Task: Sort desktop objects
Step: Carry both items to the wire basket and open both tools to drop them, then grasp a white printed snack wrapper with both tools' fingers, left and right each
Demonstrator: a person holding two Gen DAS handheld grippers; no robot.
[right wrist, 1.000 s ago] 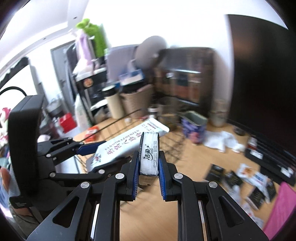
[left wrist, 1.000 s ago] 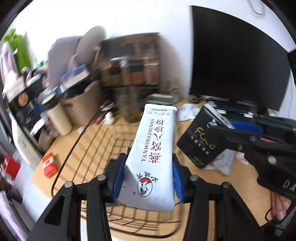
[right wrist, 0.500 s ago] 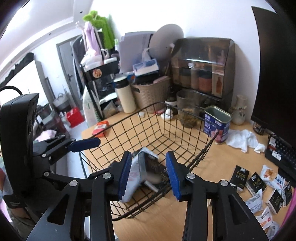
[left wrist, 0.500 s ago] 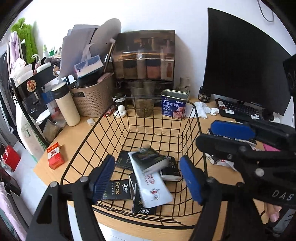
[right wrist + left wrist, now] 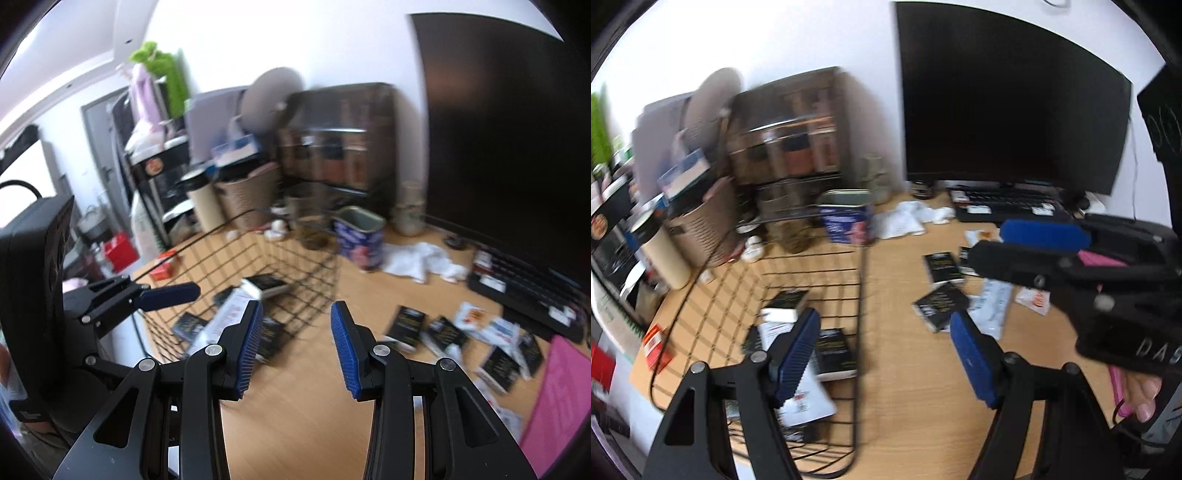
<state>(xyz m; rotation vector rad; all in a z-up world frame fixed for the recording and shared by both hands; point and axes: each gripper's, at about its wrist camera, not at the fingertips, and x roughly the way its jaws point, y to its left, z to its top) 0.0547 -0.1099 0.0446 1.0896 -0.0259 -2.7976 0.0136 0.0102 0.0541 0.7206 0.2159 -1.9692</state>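
My left gripper [image 5: 884, 354] is open with nothing between its blue pads. It straddles the right rim of the black wire basket [image 5: 863, 288]. A white packet [image 5: 807, 402] and black sachets [image 5: 833, 350] lie inside the basket. My right gripper [image 5: 297, 341] is also open and holds nothing, over bare desk just right of the basket [image 5: 303, 251]. More black sachets [image 5: 408, 325] and white ones [image 5: 495, 328] are scattered on the desk to its right. In the left wrist view the black sachets [image 5: 942, 306] lie ahead of my left gripper, below the right gripper [image 5: 990, 242].
A blue tin [image 5: 358, 236], crumpled white tissue [image 5: 421, 258], a keyboard [image 5: 524, 284] and a dark monitor [image 5: 1004, 99] stand behind the sachets. A pink sheet [image 5: 561, 398] lies at the right. A woven bin [image 5: 251, 195], a cup and a dark organiser crowd the back left.
Both grippers let go of their packets, which now lie in the basket. Both have swung to the right, away from the basket and toward the sachets on the desk.
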